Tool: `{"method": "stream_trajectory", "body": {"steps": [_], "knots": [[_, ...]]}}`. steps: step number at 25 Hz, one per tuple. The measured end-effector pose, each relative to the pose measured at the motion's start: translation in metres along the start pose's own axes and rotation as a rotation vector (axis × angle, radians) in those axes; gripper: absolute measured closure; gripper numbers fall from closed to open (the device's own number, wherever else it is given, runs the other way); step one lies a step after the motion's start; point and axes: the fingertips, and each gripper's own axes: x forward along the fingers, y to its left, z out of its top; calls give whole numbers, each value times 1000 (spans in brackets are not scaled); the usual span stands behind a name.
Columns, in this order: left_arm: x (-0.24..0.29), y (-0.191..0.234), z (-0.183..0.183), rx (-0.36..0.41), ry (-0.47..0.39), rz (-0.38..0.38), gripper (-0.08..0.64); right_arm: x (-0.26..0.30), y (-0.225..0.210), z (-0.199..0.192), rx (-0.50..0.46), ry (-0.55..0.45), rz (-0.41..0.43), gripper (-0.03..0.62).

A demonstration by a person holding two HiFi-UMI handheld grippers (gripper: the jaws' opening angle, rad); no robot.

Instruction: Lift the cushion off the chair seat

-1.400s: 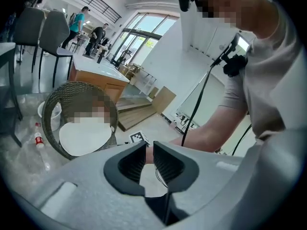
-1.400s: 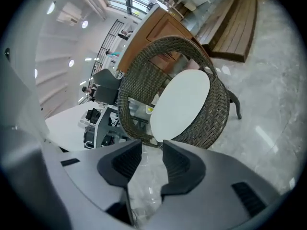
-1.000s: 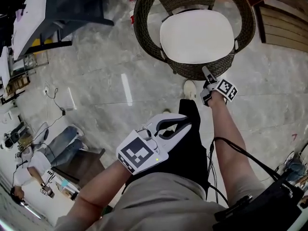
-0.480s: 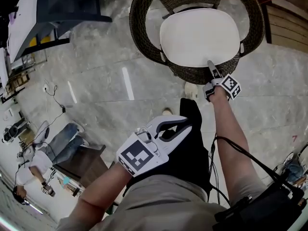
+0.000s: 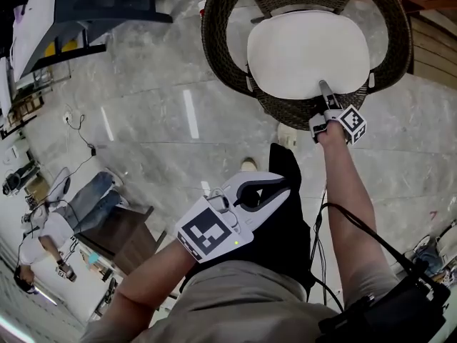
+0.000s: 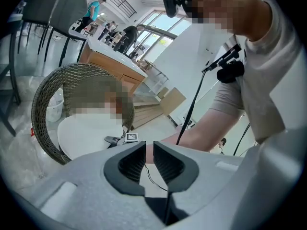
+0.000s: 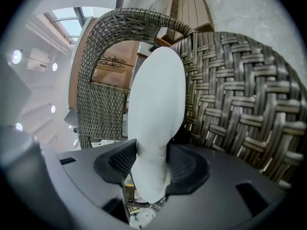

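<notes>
A white cushion (image 5: pixel 307 48) lies flat on the seat of a round wicker chair (image 5: pixel 214 41). My right gripper (image 5: pixel 326 88) reaches to the cushion's near edge. In the right gripper view the cushion (image 7: pixel 158 104) runs between both pads of my right gripper (image 7: pixel 151 162) and looks pinched there; the jaws have just been closing on it. The wicker chair (image 7: pixel 240 95) curves behind. My left gripper (image 5: pixel 284 184) hangs low over my lap, well short of the chair. In its own view the left gripper (image 6: pixel 149 157) has its pads almost together with nothing between, and the cushion (image 6: pixel 81 133) is far ahead.
A dark-framed chair (image 5: pixel 93 6) stands at the back left. Wooden steps (image 5: pixel 435 34) run along the right. A person (image 5: pixel 57 227) stands at the lower left near a brown box (image 5: pixel 118 238). A cable (image 5: pixel 82 145) lies on the marble floor. My shoe (image 5: pixel 285 134) is below the chair's front.
My right gripper has moved forward from the chair's front rim onto the cushion's near edge, which now sits between its jaws. The left gripper has sunk slightly.
</notes>
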Motion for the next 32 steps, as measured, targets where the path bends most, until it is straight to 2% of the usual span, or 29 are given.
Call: {"method": "stream_trajectory", "body": {"steps": [9,14,25,32], "knots": [[4,11,8,-16,-20,23,529,16,2,9,-5,8,-34,431],[2,10,10,-21,-30,36,529,14,4,8,-8,32,-20,463],[-15,-14,12,22,-48,32,529,-15,38,9,-26,17,21,511],[-41,-42,3,56,-67,19,529,-56,70,0,-51,7,43,517]]}}
